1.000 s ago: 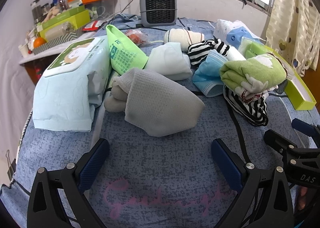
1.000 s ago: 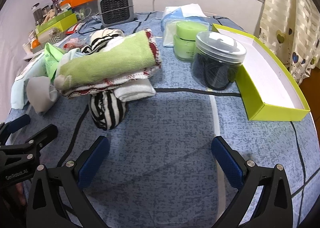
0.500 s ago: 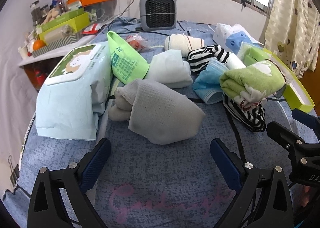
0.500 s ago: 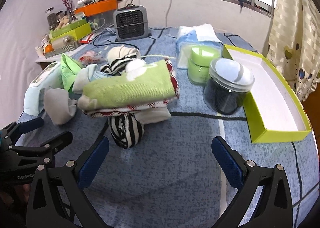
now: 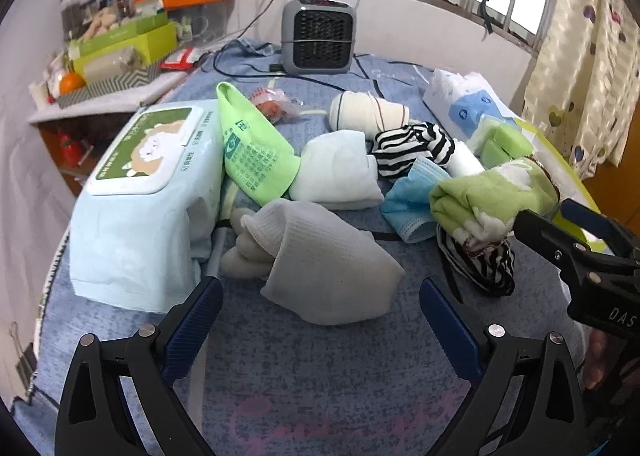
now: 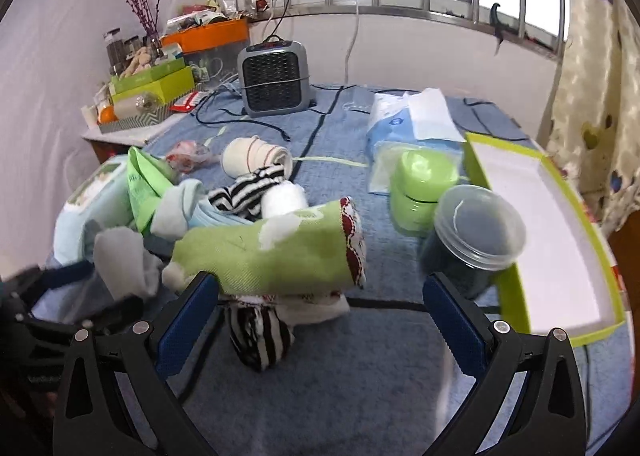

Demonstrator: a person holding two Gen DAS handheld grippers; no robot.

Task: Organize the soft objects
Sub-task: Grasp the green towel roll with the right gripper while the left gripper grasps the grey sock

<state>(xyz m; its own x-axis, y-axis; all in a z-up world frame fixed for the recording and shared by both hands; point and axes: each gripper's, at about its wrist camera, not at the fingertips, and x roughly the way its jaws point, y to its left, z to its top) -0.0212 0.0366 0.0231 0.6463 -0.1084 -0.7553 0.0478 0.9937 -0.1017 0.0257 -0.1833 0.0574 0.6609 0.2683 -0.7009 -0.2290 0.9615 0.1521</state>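
A rolled green towel is seen in the centre of the right wrist view, lying on a striped sock upon the blue bedcover. The right gripper is held wide apart, nothing between its fingers, the left finger just before the towel. In the left wrist view a grey sock is found at the centre, beside a wipes pack at the left. The left gripper is also spread apart and empty. A green box is placed at the right edge.
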